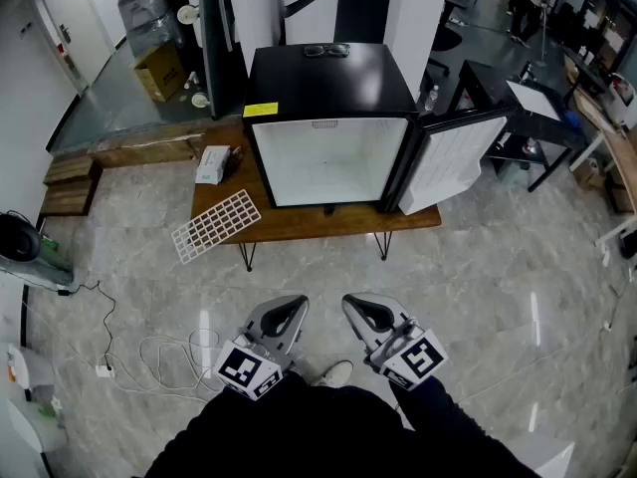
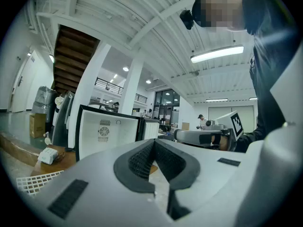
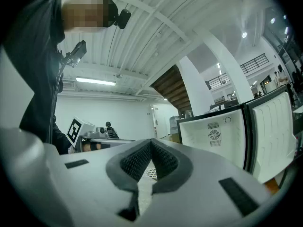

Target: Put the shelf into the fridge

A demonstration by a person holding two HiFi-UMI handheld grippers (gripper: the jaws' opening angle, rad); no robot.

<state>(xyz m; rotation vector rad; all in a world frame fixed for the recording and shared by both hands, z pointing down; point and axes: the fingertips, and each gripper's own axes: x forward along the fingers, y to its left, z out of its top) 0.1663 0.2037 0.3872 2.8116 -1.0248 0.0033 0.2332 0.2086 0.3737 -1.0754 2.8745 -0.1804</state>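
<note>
The shelf [image 1: 215, 225] is lying flat on the left end of the table [image 1: 309, 224], just left of and nearer than the open fridge [image 1: 328, 152]. Its near-left corner is overhanging the table edge. Its long axis is running diagonally, from near-left to far-right.

Both grippers are hanging close to the person, well apart from the table and pointing level toward the fridge. The shelf is lying farther away and to the left of both. The left gripper [image 1: 295, 304] is the nearer one; the right gripper [image 1: 352, 303] is sitting just beside it, more in line with the fridge opening. The fingers of each gripper are resting together, with nothing between them.

The shelf is showing as a thin white wire grid of small square cells. It is probably framed by a slightly heavier rim, though that detail is too small to confirm. The fridge door [image 1: 453, 157] is standing open to the right, exposing a bare white cavity.
</note>
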